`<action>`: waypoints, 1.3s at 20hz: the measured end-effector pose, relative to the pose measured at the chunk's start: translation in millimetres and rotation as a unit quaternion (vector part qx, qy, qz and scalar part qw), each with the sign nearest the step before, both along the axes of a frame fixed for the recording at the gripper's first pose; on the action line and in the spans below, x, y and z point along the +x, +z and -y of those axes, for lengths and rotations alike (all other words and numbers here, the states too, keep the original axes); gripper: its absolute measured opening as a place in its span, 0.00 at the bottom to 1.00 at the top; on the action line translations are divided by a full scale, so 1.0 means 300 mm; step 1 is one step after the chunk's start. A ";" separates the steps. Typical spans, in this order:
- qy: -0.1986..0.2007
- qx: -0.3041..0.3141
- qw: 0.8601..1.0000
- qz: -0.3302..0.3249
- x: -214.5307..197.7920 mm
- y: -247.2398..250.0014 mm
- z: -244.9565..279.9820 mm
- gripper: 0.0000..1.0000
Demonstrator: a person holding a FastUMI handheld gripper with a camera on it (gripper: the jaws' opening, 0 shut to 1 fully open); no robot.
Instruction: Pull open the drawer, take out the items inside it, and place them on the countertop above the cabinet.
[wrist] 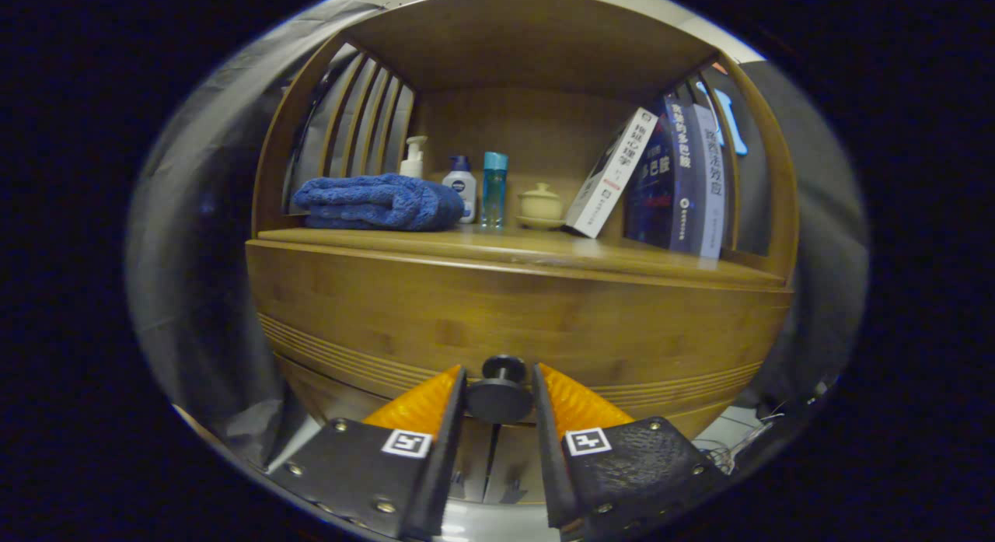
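The wooden drawer front (513, 309) of the cabinet stands close ahead of me, and I cannot tell whether it is pulled out at all. Its dark round knob (500, 398) sits right between my fingers. My gripper (499, 371) is shut on this knob, one finger pressing on each side of it. The drawer's inside and whatever lies in it are hidden. The wooden countertop (544, 250) runs just above the drawer front, with a bare strip along its front edge.
On the countertop a folded blue towel (381, 202) lies at the left. Behind and beside it stand a pump bottle (413, 157), a white bottle (462, 186), a turquoise bottle (494, 188) and a small lidded jar (540, 204). Books (684, 176) lean at the right.
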State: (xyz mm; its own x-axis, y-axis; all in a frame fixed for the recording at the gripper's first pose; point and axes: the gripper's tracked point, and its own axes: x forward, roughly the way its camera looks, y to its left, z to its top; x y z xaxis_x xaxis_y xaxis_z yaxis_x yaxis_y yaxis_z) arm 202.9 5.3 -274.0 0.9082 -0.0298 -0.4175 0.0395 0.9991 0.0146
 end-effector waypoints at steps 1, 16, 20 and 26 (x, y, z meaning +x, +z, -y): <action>-0.002 0.002 1.000 0.000 -0.004 0.001 -0.004 0.45; -0.043 0.038 0.998 -0.018 -0.062 -0.002 0.007 0.31; -0.048 0.043 0.998 -0.018 -0.138 0.017 0.005 0.31; -0.054 0.048 0.997 -0.019 -0.262 0.048 -0.001 0.31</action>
State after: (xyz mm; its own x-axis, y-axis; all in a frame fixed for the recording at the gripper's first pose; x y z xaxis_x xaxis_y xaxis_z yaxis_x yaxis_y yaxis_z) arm 124.2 5.6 -259.7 0.8855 -0.0855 -0.4568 0.1496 0.9831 0.1059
